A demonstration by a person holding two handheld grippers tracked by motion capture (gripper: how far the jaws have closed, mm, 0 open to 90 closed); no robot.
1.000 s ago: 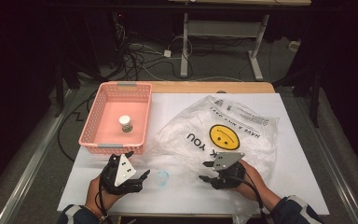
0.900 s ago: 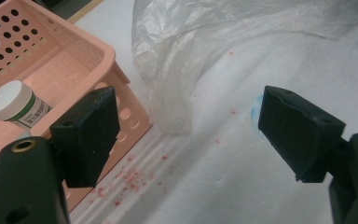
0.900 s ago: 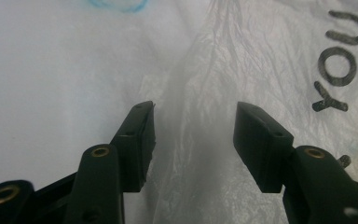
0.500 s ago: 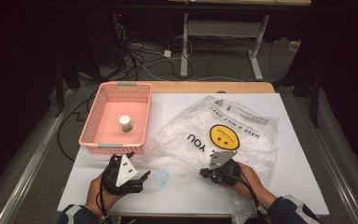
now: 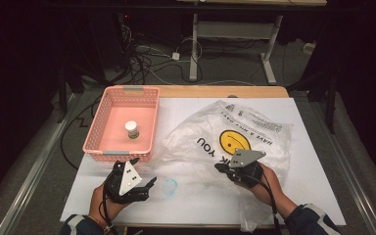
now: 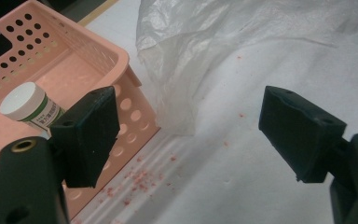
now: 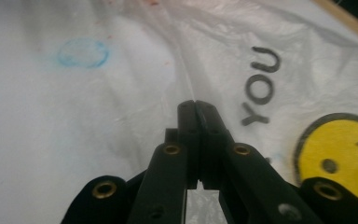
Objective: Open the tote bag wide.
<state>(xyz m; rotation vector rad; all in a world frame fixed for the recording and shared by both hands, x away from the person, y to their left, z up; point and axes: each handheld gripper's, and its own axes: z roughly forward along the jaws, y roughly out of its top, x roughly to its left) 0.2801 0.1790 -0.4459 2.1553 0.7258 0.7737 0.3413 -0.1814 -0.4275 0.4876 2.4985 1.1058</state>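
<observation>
A clear plastic bag [image 5: 235, 132] printed with a yellow smiley and "THANK YOU" lies crumpled on the white table top. My right gripper [image 5: 219, 167] sits at the bag's near edge; in the right gripper view its jaws [image 7: 195, 103] are shut, pinching a raised fold of the bag film [image 7: 261, 60]. My left gripper [image 5: 144, 172] rests near the front left of the table, open and holding nothing. In the left gripper view its jaws [image 6: 186, 126] stand wide apart before the basket corner and the bag's edge [image 6: 205, 46].
A pink perforated basket [image 5: 98, 132] stands at the back left, holding a small white-capped bottle [image 5: 131, 129], also seen as the bottle [image 6: 28, 105] inside the basket [image 6: 51, 60]. A blue ring mark [image 5: 170, 185] lies between the grippers. Red crumbs dot the table by the basket.
The right gripper's jaws have shut on the bag's edge and the hand has risen slightly, lifting the film. The left gripper has stayed put.
</observation>
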